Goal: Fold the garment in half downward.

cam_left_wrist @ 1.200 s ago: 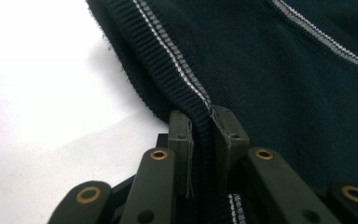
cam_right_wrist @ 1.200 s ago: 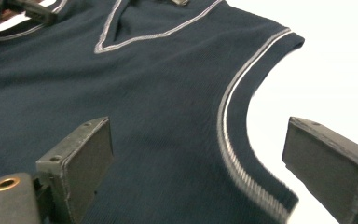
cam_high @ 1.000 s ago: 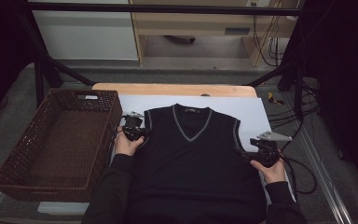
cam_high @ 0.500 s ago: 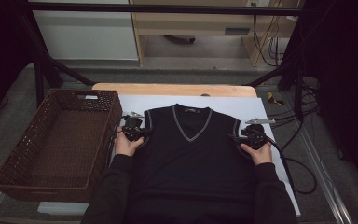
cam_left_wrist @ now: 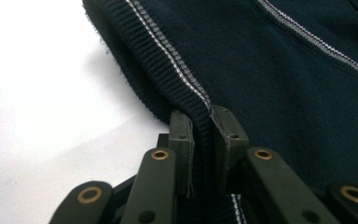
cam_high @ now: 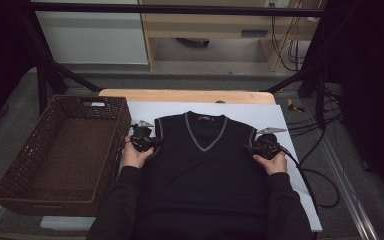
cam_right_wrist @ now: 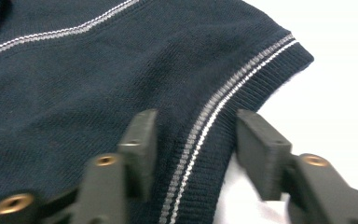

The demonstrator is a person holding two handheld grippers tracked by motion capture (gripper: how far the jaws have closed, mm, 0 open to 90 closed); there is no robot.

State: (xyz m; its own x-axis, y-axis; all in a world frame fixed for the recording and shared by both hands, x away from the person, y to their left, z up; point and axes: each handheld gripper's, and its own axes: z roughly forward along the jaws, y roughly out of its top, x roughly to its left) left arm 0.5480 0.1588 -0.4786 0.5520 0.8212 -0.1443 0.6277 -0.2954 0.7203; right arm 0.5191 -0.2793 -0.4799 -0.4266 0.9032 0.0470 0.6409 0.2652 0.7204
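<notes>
Dark navy knit covers most of the white table sheet [cam_high: 290, 150]: a sleeveless V-neck vest [cam_high: 205, 165] is lying flat, face up, neck pointing away from the person, grey-and-white stripes running along its neckline and armholes. Two forearms in dark sleeves are coming in from the bottom edge of the high view, one along each side of the garment, each hand wrapped around a black gripper at armhole level.

The left gripper [cam_high: 147, 140] is sitting at the vest's left armhole. In the left gripper view its jaws are standing close together, clenching the ribbed armhole edge [cam_left_wrist: 186, 93] between the pads [cam_left_wrist: 182, 140], with the fold of rib rising up between them.

The right gripper [cam_high: 260, 147] is resting at the opposite armhole. In the right gripper view its jaws are straddling the striped rib [cam_right_wrist: 214, 121], one on the dark body cloth and one just outside the edge over the white sheet (they have just been closing, yet a gap is showing on both sides of the rib, so nothing is gripped).

Brown woven wicker, a rectangular basket [cam_high: 60, 150], is sitting just beside the left hand, close to that gripper. Black cables [cam_high: 320, 175] are trailing off past the right hand. Behind the sheet, a strip of pale wooden tabletop [cam_high: 180, 95] is showing.
</notes>
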